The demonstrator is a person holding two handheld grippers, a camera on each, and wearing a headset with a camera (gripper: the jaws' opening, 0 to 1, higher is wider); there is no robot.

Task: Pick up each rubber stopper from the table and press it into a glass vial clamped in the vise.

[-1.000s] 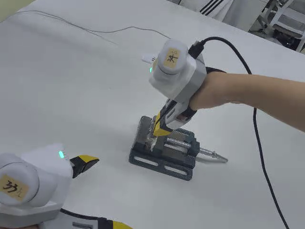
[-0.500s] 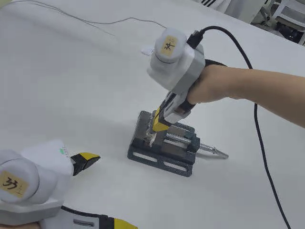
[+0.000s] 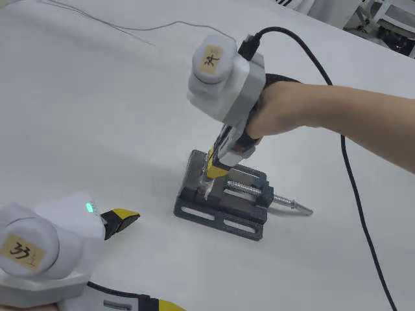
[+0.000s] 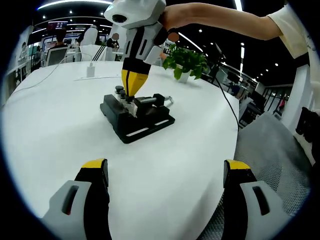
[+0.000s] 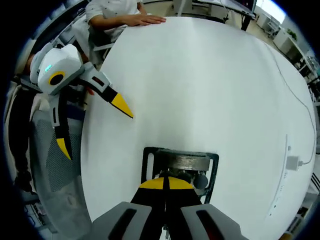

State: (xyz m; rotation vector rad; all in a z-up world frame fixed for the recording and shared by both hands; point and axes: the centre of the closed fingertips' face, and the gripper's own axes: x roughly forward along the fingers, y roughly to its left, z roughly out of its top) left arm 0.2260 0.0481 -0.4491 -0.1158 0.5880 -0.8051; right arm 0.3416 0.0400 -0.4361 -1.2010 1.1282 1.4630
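Two grippers: one works directly above the vise (image 3: 224,208), the other waits well to the side of it.
Right gripper (image 3: 215,170): angled steeply down onto the vise's clamping gap, with its yellow tips clenched flat against each other. Judged reason: closed tips give a single blunt end to push with.
Held item: cannot be told. The tips hide whatever lies beneath them, so it cannot be confirmed whether they grasp a stopper.
Glass vial (image 3: 206,188): upright between the vise's jaws, at the end far from the screw handle (image 3: 292,207) and directly under the right gripper's tips. Judged reason: the clamp keeps it from tipping or sliding under the push.
Rubber stopper (image 5: 200,180): in the right gripper view, a dark round cap sits in the vise's gap, just beside the tips. It is taken to be a stopper already seated, though it is small and the reading is uncertain.
Left gripper (image 4: 165,170): low over the table (image 3: 97,97), well apart from the vise. It faces the vise with its jaws spread wide and nothing between them. Judged reason: it is parked clear of the press but ready to fetch.
Step in hand: pressing a stopper into the vial, judged from the pose alone.
Risk: an off-centre push could load the glass sideways against the vise's jaws.
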